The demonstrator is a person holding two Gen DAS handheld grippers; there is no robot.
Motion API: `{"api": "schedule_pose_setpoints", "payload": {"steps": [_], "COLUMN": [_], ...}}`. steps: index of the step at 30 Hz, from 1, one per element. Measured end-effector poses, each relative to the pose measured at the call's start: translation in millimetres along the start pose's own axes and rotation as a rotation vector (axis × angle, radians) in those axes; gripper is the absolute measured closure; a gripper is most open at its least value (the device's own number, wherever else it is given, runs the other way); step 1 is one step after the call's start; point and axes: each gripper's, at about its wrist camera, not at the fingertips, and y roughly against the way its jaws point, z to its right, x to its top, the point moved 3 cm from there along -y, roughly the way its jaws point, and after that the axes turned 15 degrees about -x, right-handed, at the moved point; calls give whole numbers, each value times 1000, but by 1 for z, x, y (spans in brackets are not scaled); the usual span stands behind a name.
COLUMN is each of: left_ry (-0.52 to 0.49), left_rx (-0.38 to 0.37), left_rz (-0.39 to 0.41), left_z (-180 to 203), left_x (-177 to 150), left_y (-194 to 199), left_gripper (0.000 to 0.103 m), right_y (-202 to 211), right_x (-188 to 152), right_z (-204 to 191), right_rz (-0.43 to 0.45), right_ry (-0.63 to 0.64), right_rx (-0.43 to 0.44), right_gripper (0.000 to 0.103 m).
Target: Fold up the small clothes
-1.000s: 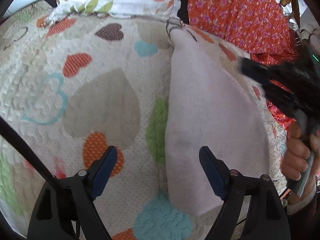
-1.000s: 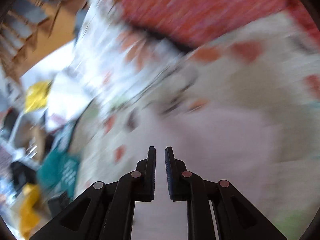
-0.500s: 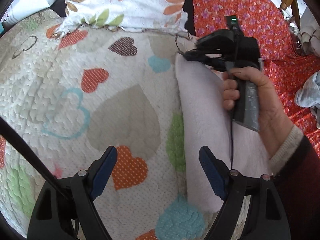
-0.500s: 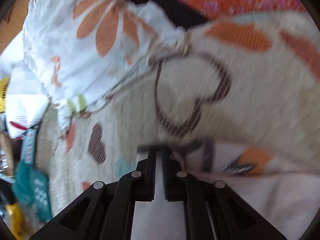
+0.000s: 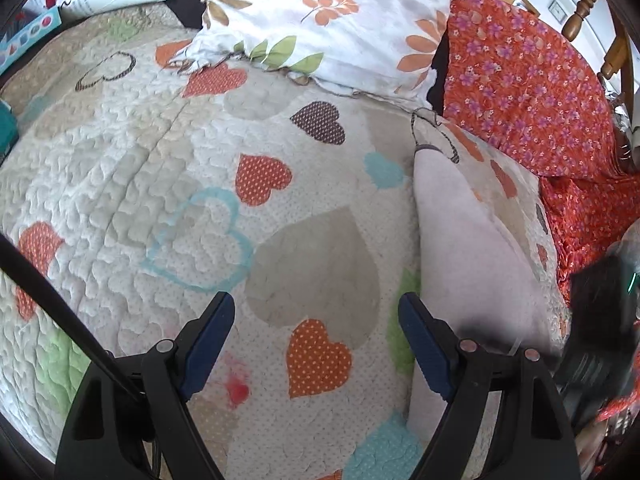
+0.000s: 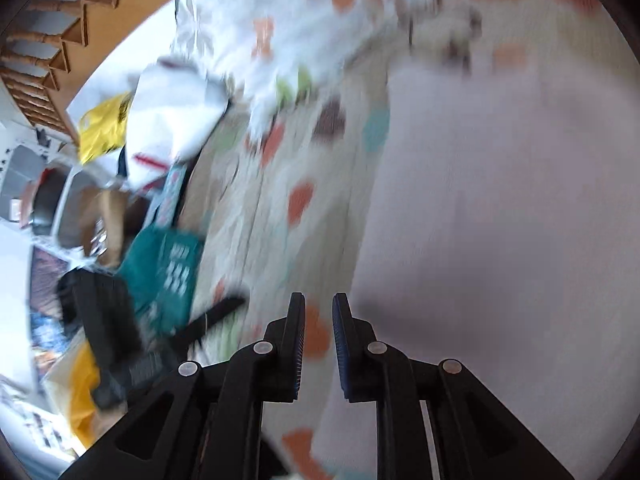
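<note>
Pale pink cloth (image 5: 476, 248), lying flat at right of frame on my heart-print quilt (image 5: 168, 160), beside my spread, empty left gripper (image 5: 316, 336); my right gripper (image 6: 319, 344), blurred, narrowly parted, grips nothing, floral pillow (image 5: 328, 20) beyond.

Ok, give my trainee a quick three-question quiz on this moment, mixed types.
1. True or false: the left gripper is shut on the pale garment.
2. Multiple choice: the garment lies on A) a wooden floor B) the heart-patterned quilt C) a tray.
3. Fill in: the right gripper has a narrow gap between its fingers with ____ in it.

Key: 1 false; 2 B; 3 nothing.
</note>
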Motion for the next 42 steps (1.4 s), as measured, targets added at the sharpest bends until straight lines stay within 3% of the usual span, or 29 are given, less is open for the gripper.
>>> {"api": "schedule_pose_setpoints", "payload": {"steps": [3, 6, 10, 14, 15, 18, 19, 21, 22, 26, 30, 32, 33, 34, 35, 36, 38, 42], "left_ry": [-2, -20, -55, -71, -76, -86, -86, -86, -85, -73, -52, -17, -10, -12, -16, -15, -44, -121], "left_rx": [-2, -5, -5, -12, -14, -17, -20, -35, -50, -123, -216, -245, -248, -255, -290, -326, -305, -274], "left_rz": [-12, -30, -52, -54, -60, -84, -89, -95, -94, -98, -134, -143, -138, -152, -165, -188, -158, -90], "left_z": [3, 9, 19, 30, 33, 42, 44, 50, 53, 62, 67, 66, 67, 69, 74, 79, 87, 103], "left_x": [-7, -14, -20, -22, -23, -26, -26, -25, -24, -15, -8, -8, -8, -7, -5, -3, 4, 11], "left_y": [-5, -11, -21, -28, -31, -44, -49, -57, -61, -82, -112, -121, -121, -120, -118, -114, -97, -65], "left_gripper": [20, 20, 20, 20, 20, 20, 20, 20, 20, 13, 10, 7, 7, 21, 63, 67, 75, 74], "right_y": [-23, -12, 11, 79, 97, 140, 152, 158, 156, 126, 90, 83, 78, 72, 68, 70, 82, 111], "right_x": [-43, -60, -70, -55, -46, -24, -15, -4, 2, 17, 40, 49, 55, 59, 62, 63, 69, 75], "right_z": [9, 16, 28, 49, 57, 86, 101, 120, 135, 169, 176, 176, 175, 170, 166, 160, 141, 116], "right_rz": [-51, -75, -106, 65, 123, 264, 310, 350, 352, 267, 226, 252, 244, 223, 218, 224, 254, 346], "right_ry": [-9, -57, -47, -42, -61, -133, -163, -208, -253, -349, -356, -357, -359, -364, -362, -343, -292, -231], "right_rx": [19, 71, -3, -29, -46, -169, -253, -310, -309, -223, -184, -170, -137, -105, -104, -119, -90, -24], "right_gripper": [90, 90, 87, 83, 76, 61, 56, 48, 44, 43, 41, 41, 52, 72, 73, 75, 77, 77]}}
